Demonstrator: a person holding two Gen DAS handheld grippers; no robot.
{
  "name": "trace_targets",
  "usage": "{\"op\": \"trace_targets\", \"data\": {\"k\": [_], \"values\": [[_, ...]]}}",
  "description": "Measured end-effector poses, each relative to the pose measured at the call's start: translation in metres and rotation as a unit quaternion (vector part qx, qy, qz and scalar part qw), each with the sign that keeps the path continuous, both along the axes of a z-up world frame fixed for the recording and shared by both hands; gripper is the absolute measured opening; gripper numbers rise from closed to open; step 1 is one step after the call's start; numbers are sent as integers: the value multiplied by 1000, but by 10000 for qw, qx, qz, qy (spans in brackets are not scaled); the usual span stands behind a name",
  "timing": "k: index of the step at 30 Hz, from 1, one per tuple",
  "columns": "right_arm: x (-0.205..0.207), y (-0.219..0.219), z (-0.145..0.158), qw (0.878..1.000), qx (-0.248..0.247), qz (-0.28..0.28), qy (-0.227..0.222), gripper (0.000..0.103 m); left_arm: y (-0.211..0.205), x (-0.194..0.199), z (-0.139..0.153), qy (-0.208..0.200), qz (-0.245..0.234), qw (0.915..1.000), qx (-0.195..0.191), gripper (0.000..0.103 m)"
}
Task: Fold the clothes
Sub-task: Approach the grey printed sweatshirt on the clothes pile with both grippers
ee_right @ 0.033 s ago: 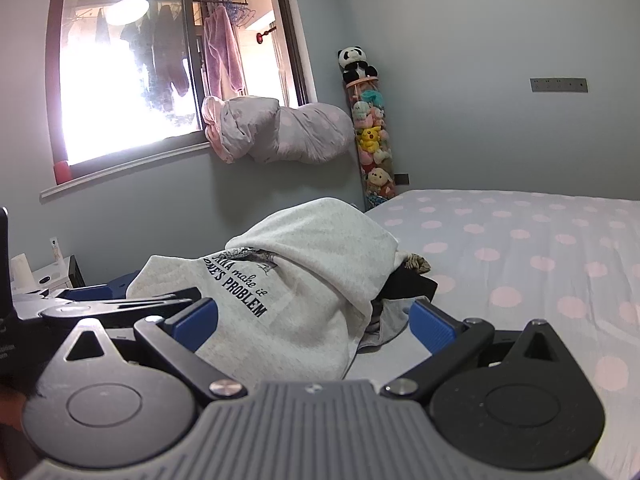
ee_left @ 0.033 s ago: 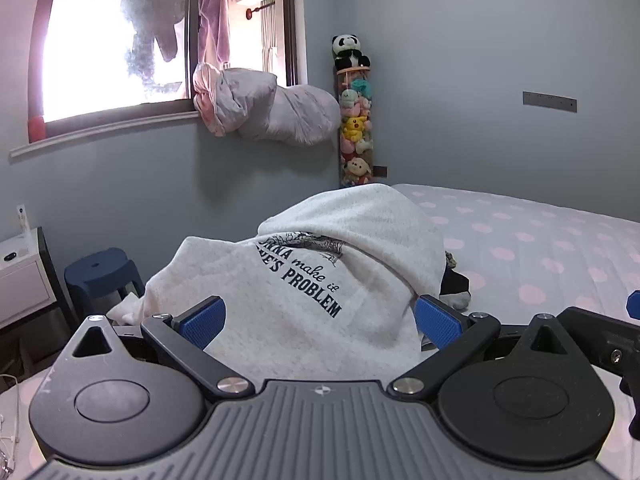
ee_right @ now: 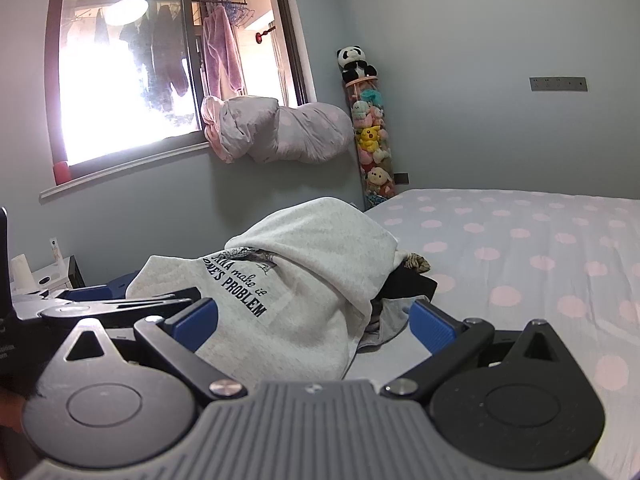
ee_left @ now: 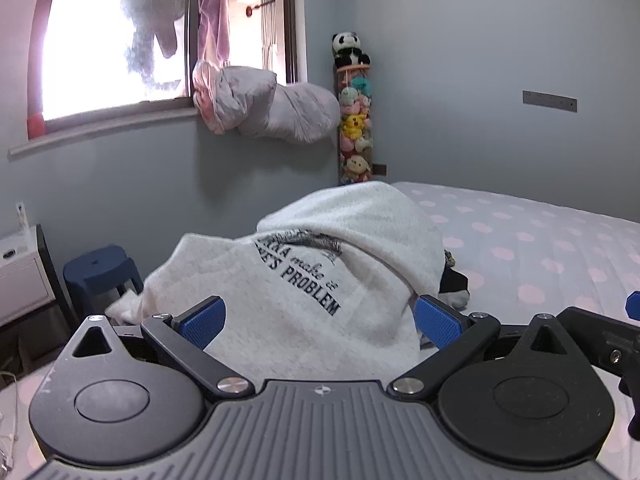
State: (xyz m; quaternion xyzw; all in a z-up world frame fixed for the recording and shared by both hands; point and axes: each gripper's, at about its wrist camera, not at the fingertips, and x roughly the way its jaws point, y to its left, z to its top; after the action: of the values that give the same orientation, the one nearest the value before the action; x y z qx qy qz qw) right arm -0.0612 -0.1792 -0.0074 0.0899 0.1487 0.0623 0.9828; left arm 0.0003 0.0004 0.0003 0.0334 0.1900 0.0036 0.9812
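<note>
A light grey sweatshirt [ee_left: 320, 280] with black lettering lies heaped on the bed [ee_left: 540, 248], covering a pile of darker clothes [ee_left: 452, 280]. My left gripper [ee_left: 320, 316] stands open just in front of the heap, its blue pads wide apart with the sweatshirt's near edge between them, untouched. In the right wrist view the same sweatshirt [ee_right: 288, 280] sits ahead and a little left, with dark clothes [ee_right: 408, 284] poking out at its right. My right gripper [ee_right: 316, 324] is open too and holds nothing. The left gripper [ee_right: 120, 304] shows at that view's left edge.
The pink-dotted sheet [ee_right: 520, 260] stretches away to the right. A blue stool [ee_left: 100, 268] and a white nightstand [ee_left: 20, 276] stand left of the bed. A rolled duvet [ee_left: 272, 108] rests on the window sill, beside a tall tube of plush toys [ee_left: 355, 136].
</note>
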Motion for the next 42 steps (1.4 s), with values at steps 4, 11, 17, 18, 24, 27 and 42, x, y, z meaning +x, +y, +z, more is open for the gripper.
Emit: {"op": "trace_targets", "data": {"k": [4, 11, 17, 18, 24, 27, 42], "values": [[0, -1, -1, 10000, 24, 9, 23, 102, 1, 1, 1, 19, 6, 10000, -91, 103], [0, 1, -2, 10000, -30, 24, 61, 102, 3, 2, 2, 52, 18, 9997, -249, 101], [5, 5, -6, 9998, -44, -39, 164, 102, 3, 3, 2, 52, 15, 9997, -234, 101], [6, 5, -7, 9998, -16, -58, 195, 102, 4, 3, 1, 83, -2, 9996, -262, 101], [7, 2, -8, 9995, 43, -173, 242, 102, 3, 7, -4, 247, -97, 9993, -249, 101], [8, 0, -9, 9993, 104, -218, 284, 102, 4, 8, -7, 314, -118, 9990, -290, 101], [11, -4, -12, 9988, 239, -192, 393, 102, 5, 12, -11, 484, -132, 9983, -310, 101]]}}
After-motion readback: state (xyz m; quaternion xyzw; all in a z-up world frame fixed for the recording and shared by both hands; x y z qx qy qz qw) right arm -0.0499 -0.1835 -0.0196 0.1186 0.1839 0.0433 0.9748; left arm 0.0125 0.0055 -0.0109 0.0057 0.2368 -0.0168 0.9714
